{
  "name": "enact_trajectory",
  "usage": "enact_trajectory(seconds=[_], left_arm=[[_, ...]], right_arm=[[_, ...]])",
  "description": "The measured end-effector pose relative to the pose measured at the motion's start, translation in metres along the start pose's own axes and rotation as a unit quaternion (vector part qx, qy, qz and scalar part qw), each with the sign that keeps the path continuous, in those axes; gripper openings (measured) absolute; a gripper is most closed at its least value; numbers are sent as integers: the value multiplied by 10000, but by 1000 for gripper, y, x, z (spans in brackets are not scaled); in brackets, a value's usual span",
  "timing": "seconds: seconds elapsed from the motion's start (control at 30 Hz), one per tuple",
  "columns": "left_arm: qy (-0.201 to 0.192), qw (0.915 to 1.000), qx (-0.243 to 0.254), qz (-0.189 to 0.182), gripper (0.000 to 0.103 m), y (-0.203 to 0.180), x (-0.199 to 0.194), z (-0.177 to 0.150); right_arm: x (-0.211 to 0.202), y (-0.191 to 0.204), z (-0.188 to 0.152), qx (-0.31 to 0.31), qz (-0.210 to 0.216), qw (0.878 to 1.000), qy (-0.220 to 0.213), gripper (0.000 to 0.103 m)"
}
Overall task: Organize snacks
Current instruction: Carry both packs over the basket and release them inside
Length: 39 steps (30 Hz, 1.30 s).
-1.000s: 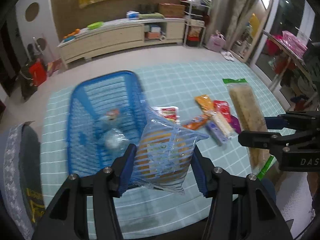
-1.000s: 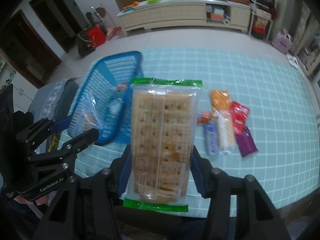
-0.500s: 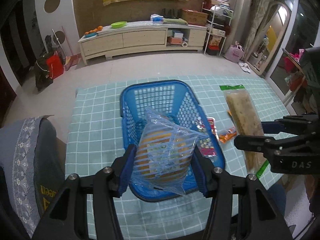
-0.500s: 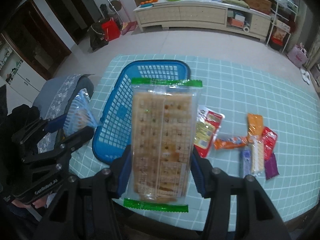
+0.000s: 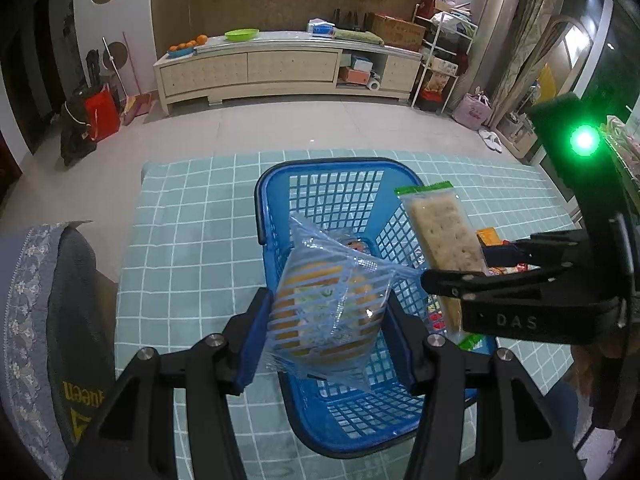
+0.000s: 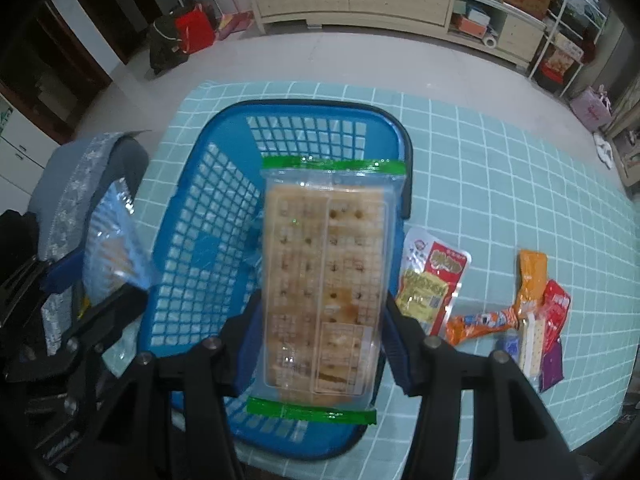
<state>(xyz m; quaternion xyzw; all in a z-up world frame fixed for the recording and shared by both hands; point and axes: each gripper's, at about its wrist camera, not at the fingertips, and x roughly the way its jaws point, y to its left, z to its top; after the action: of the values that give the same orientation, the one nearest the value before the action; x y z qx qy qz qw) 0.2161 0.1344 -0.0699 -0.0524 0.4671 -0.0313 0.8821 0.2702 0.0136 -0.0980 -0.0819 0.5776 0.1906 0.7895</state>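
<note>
A blue plastic basket point(image 5: 340, 196) point(image 6: 224, 184) stands on the teal checked tablecloth. Above it my left gripper point(image 5: 326, 320) is shut on a blue-striped clear snack bag point(image 5: 324, 308). My right gripper point(image 6: 320, 312) is shut on a long cracker pack with green ends point(image 6: 324, 276), also hanging over the basket. The left wrist view shows that cracker pack point(image 5: 440, 236) and the right gripper at the right. In the right wrist view the striped bag point(image 6: 114, 248) appears at the left. A small snack point(image 5: 356, 246) lies inside the basket.
Several loose snack packets point(image 6: 432, 280) point(image 6: 532, 312) lie on the cloth right of the basket. A grey padded chair point(image 5: 44, 320) stands at the table's left edge. A long sideboard point(image 5: 280, 68) lines the far wall across bare floor.
Both grippers have carried their packs sideways to hang above the basket, which now sits centred under them. The loose packets have slid to the right of both views.
</note>
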Motion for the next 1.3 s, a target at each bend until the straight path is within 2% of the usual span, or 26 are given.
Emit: enact_trajectory(seconds=[0.07,0.17,0.2,0.3,0.37,0.43,0.57,0.67,0.83,1.13,1.3], left_arm=[[26,10000,-25,0,51,2,2,-1],[44,10000,-29,24,52,2,2,-4],[41,10000,-28,32,52,1,1,-5],[49,10000,-54,36,52,1,-2,-8],[68,9999,-54,66,52,0,-5,-9],[70,9999,-46,61,52,-1,-6,-10],[63,10000,-53,-8,52,-7,-9,-8],[69,10000,-26,-55,52,-14,-8,-6],[114,9998,61,-139,52,-29,3,1],[395,9986,190,-294,52,-51,53,9],[581,9977,274,-210,52,-52,77,10]], right_arm=[[5,1,4,-42,16,10000,-25,63],[6,2,7,-115,-113,9999,-47,86],[2,1,5,-116,-194,9996,-167,89],[-9,-2,1,-184,-447,9973,-559,90],[-14,-2,-4,-308,-462,9961,-682,90],[-15,-6,-9,-260,-453,9969,-593,90],[-20,-24,-17,165,-113,9992,-333,90],[-22,-32,-18,311,15,9991,-292,90],[-27,-45,-25,316,-20,9989,-343,90],[-15,-65,-31,283,-108,9993,-239,90],[-9,-72,-27,239,-112,9993,-270,90]])
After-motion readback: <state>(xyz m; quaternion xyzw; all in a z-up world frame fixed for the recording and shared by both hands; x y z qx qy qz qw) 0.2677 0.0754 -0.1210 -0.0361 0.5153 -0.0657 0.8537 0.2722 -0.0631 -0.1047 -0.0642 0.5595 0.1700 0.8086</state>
